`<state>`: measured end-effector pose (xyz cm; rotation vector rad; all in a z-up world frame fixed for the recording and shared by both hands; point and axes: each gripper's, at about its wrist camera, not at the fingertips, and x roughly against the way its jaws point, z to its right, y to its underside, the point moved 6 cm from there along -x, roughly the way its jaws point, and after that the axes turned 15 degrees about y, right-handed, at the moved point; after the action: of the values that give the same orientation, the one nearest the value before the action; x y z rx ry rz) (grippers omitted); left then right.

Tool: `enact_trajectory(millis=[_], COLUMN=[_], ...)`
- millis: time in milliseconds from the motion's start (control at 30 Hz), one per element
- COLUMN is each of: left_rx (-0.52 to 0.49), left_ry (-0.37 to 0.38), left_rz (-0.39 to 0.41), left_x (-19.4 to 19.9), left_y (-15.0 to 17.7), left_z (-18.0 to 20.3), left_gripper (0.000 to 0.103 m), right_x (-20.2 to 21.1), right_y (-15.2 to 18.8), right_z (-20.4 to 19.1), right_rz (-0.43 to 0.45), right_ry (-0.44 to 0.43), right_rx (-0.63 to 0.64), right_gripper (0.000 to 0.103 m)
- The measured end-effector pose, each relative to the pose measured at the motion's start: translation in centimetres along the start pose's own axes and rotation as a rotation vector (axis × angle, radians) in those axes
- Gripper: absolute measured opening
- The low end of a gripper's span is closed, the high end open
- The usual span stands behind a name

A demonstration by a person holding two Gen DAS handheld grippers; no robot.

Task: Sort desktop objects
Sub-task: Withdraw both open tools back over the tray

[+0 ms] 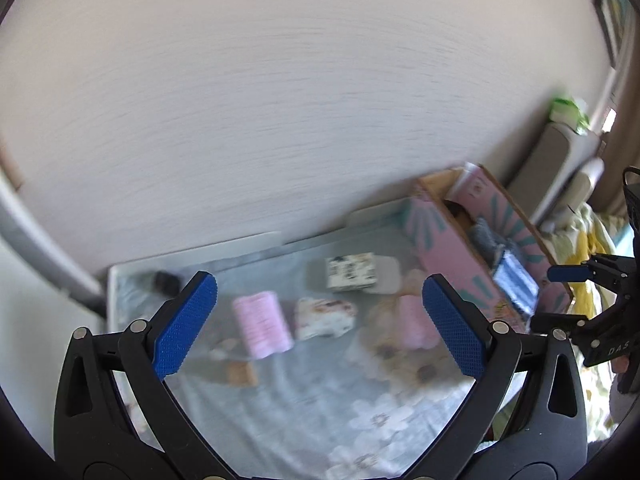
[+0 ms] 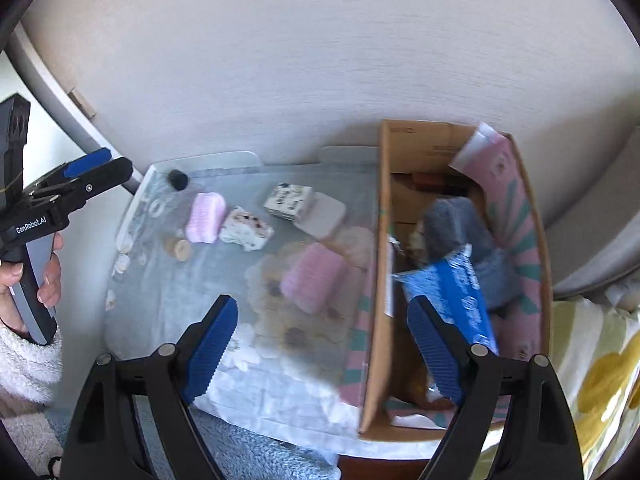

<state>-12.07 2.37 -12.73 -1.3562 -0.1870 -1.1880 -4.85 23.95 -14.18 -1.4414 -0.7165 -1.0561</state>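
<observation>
Blue-padded left claw (image 1: 320,320) and right claw (image 2: 322,344) both hang spread wide, empty, above the table (image 2: 168,280).

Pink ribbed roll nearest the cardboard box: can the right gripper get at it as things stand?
Probably yes. The right gripper is open above the table, and the pink ribbed roll lies uncovered just ahead of it, left of the cardboard box; nothing sits between.

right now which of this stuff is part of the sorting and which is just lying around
Part of the job:
- cardboard box
- two pink rolls
- floral pouch
- printed box
- white pad
- black cap
- blue packet, already in the box

Just lying about:
- floral tablecloth
- yellow patterned fabric
- wall
</observation>
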Motion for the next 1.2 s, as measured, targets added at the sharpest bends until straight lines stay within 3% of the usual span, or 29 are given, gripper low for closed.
enact_trajectory(millis=[433, 867, 1067, 1200], left_rx=[0.205, 0.272, 0.315, 0.285], left_ry=[-0.143, -0.220, -0.205, -0.221], left_rz=[0.032, 0.030, 0.022, 0.002], left_x=[4.3, 4.6, 3.0, 0.5], left_y=[4.6, 7.5, 9.0, 8.7], left_z=[-9.5, -14.2, -16.2, -17.2], left_gripper=[0.102, 0.102, 0.102, 0.102], right_x=[-2.8, -4.1, -5.4, -6.8], right_y=[-0.3, -1.5, -0.7, -1.1], right_z=[-4.4, -7.2, -7.8, -7.7], right_rz=[-0.061, -0.059, -0.033, -0.022], right_ry=[-0.061, -0.032, 0.000, -0.008], right_rx=[0.058, 0.061, 0.041, -0.014], right_gripper=[0.085, 0.085, 0.085, 0.085])
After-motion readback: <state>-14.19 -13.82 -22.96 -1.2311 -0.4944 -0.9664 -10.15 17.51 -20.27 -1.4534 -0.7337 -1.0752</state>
